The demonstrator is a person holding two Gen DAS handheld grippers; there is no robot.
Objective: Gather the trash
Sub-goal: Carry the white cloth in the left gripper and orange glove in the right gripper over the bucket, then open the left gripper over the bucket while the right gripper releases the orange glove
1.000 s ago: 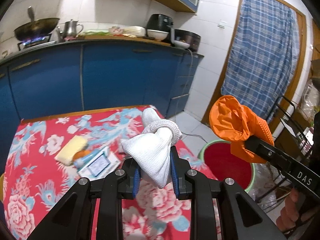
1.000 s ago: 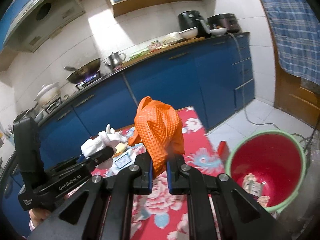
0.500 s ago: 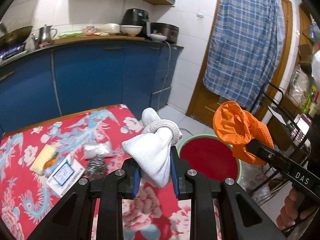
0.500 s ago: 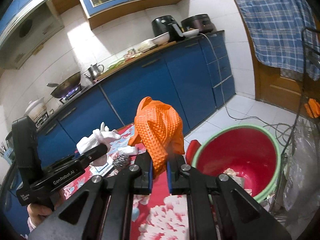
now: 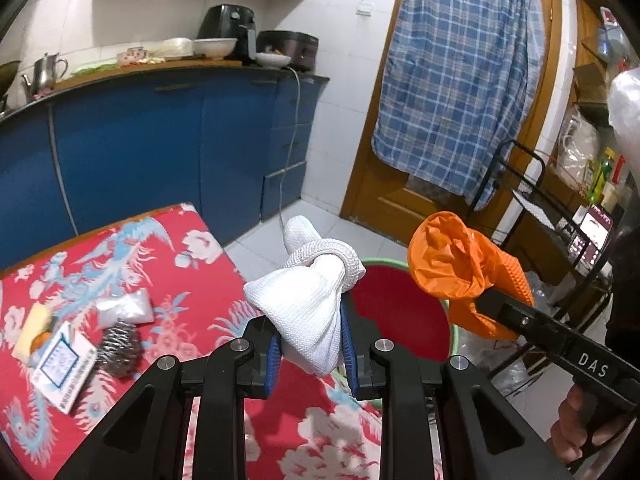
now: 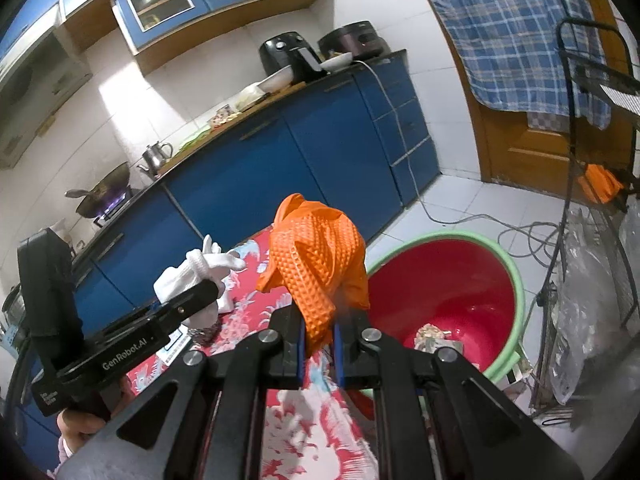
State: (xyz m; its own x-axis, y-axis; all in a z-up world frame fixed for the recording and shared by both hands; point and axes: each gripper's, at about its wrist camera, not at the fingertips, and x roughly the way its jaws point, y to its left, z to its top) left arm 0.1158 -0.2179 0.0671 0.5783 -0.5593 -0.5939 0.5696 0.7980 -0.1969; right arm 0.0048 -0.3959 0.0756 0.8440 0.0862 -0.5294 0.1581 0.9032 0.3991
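We've got both claws loaded: the left claw [image 5: 307, 350] is clamped on a knotted white glove [image 5: 308, 300], the right claw [image 6: 319, 338] is pinched on an orange glove [image 6: 318, 258]. Both hang over the counter [image 5: 152, 280] edge, near the red bucket [image 6: 452, 280] on the floor. Here's the worry: the white glove looks short of the rim, so if we let go now it likely lands on the cloth or the tiles. The orange one is limp and textured, and it may cling to a pad instead of dropping. And the scourer [image 5: 119, 344] and packets on the counter are not yet collected.
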